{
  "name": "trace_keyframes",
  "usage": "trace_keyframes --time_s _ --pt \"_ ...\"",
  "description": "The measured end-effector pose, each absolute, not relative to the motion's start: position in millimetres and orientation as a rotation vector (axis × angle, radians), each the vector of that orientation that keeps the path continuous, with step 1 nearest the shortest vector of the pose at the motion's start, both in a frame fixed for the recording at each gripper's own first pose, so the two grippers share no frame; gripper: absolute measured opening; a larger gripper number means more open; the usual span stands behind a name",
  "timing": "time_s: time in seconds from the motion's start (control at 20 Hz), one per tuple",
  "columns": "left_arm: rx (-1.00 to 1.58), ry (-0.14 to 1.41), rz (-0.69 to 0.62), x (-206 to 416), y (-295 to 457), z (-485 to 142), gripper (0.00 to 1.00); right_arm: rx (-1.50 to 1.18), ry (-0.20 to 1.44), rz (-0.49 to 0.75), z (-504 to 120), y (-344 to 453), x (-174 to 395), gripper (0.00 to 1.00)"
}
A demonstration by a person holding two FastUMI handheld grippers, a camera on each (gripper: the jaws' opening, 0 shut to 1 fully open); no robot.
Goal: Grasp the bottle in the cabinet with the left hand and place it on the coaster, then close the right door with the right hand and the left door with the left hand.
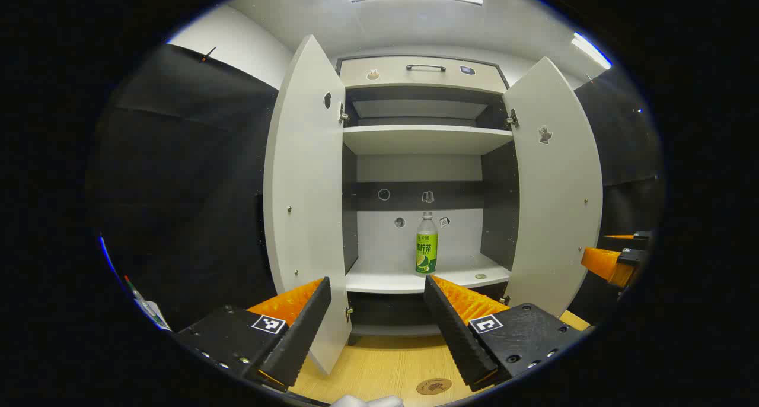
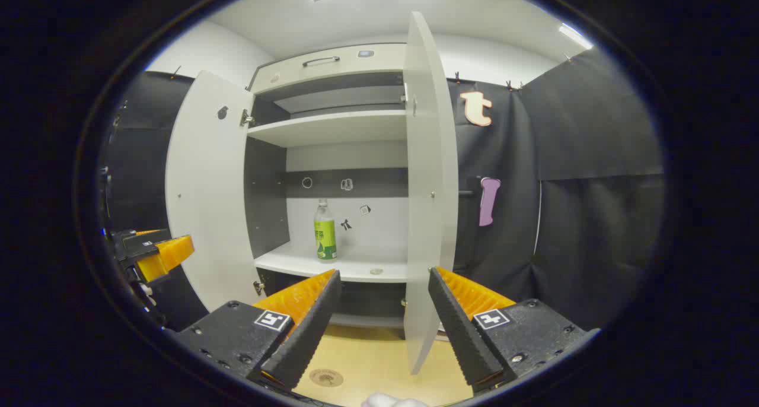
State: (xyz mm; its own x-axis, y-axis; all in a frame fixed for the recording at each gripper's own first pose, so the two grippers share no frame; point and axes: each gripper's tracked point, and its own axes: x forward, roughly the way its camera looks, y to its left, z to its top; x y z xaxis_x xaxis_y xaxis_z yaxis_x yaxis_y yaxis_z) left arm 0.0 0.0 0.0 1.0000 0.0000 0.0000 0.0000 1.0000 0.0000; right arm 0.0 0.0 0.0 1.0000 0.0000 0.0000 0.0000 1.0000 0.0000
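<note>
Cabinet: stood on the wooden tabletop (image 1: 379,365), both doors swung wide; a drawer front with a dark handle (image 1: 425,67) ran across the top.
Left door: open (image 1: 305,193) in the left gripper view, its lower edge between that view's two fingers; also seen at (image 2: 204,193).
Right door: open (image 1: 554,199); in the right gripper view it was seen nearly edge-on (image 2: 428,181), its lower corner between that tool's fingers.
Bottle: upright on the lower shelf (image 1: 409,279), green label, white cap (image 1: 426,245); well inside the cabinet, apart from both tools; also at (image 2: 324,232).
Small round object: lay on the lower shelf to the right of the bottle (image 1: 481,276); too small to identify.
Coaster: round, brown, flat on the tabletop in front of the cabinet (image 1: 433,386); also at (image 2: 325,377). Nothing rested on it.
Left tool: fingers spread wide, holding nothing (image 1: 376,330); aimed at the cabinet opening, short of the shelf.
Right tool: fingers spread wide, holding nothing (image 2: 379,324); its orange finger also showed at the edge of the left gripper view.
Upper shelf: bare (image 1: 427,139).
</note>
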Motion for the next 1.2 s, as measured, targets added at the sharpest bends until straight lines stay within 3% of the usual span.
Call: trace_keyframes --time_s 0.8,1.2 --pt "0.008 0.022 -0.024 35.3 -0.6 -10.2 0.96 -0.005 0.004 -0.005 -3.4 9.1 16.7 0.98" --pt "-0.003 -0.042 -0.083 107.9 -20.3 10.9 0.96 -0.028 0.003 -0.010 6.5 18.0 18.0 0.98"
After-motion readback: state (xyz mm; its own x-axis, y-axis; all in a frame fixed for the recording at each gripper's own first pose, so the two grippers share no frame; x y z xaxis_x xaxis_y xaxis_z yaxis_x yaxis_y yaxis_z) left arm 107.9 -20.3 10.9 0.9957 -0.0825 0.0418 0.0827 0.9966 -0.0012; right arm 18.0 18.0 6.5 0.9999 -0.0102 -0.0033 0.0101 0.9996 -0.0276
